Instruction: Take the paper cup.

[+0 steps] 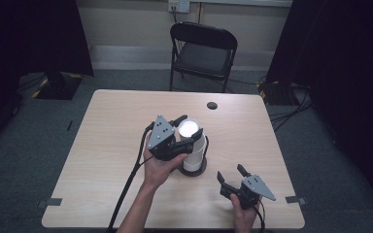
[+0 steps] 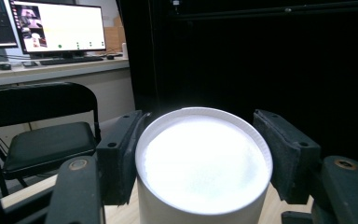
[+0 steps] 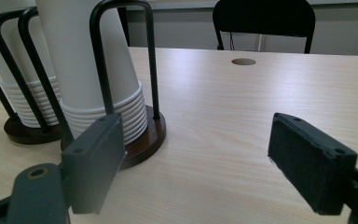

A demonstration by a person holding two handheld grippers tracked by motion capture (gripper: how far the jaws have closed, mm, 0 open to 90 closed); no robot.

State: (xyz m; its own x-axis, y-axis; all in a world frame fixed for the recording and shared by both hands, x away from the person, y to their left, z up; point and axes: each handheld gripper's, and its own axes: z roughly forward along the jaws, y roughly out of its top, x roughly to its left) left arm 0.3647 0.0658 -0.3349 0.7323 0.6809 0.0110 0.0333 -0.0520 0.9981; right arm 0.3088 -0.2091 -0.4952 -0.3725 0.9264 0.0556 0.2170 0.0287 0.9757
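Left tongs point(image 1: 186, 127): I have them closed on the top cup point(image 2: 203, 163) of the stack point(image 1: 193, 145), mid-bench.
Right tongs point(image 1: 231, 177): wide open, empty, at the near right.
Holder point(image 3: 142, 140): dark base, wire loops around the stack.
Risk: nested cups could lift together, or a tilted pull could snag a loop and tip the holder.

there are two grippers: the left gripper point(image 1: 188, 127) at the table's point(image 1: 102, 160) middle and the right gripper point(image 1: 233, 178) near its right edge. two cup stacks point(image 3: 88, 70) stand in two dark-based holders point(image 3: 142, 142), side by side at the left of the right gripper view. one table, with one hole point(image 1: 212, 105) at its far side. one chair point(image 1: 201, 53) beyond it. two monitors point(image 2: 58, 25).
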